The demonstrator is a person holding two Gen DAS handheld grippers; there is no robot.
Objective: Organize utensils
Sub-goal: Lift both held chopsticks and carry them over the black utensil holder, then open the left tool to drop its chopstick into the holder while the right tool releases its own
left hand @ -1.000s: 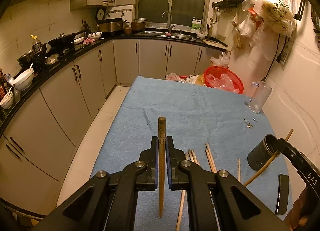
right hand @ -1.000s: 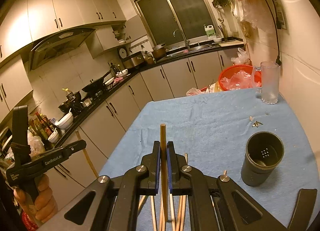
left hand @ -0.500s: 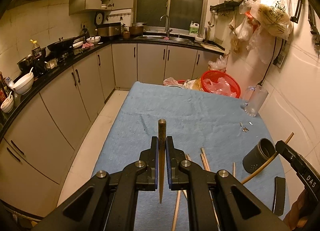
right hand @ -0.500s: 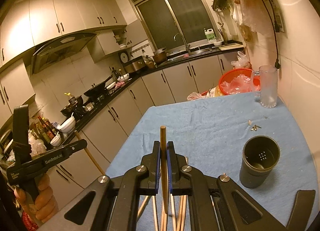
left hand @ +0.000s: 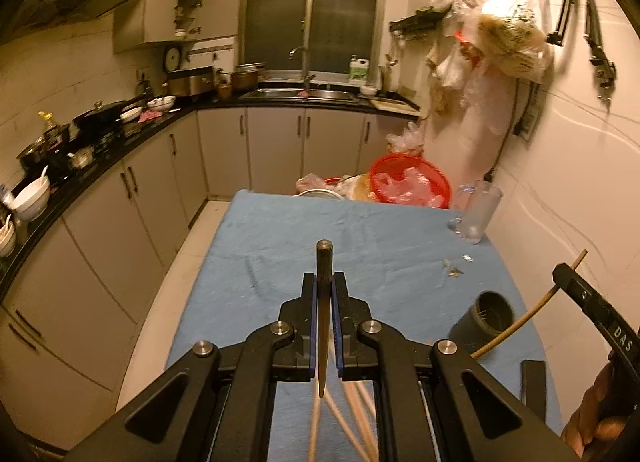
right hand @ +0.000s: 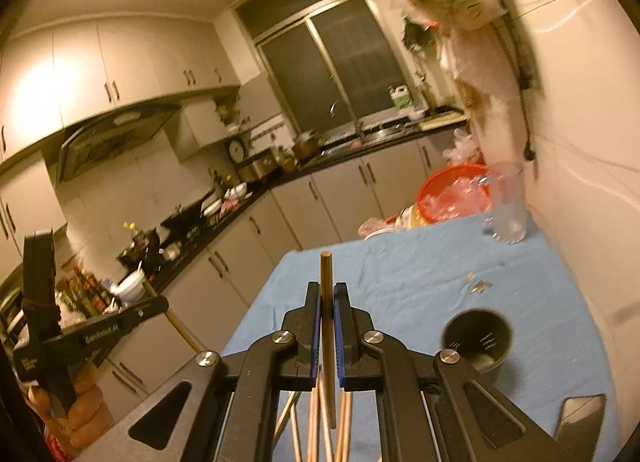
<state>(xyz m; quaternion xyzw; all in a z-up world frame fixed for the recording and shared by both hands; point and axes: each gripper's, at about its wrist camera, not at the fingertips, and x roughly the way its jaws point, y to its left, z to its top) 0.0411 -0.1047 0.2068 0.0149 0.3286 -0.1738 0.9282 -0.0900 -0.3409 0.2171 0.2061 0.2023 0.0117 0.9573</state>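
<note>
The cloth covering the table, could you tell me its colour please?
Light blue; the cloth shows best in the left wrist view.

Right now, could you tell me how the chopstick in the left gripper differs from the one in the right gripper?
The left gripper's chopstick looks dark brown with a squared-off top; the right gripper's chopstick is lighter tan and looks rounder. The dark one tapers visibly toward its lower tip; the tan one keeps a nearly even width. Both stand upright, clamped between shut jaws above the blue cloth.
</note>
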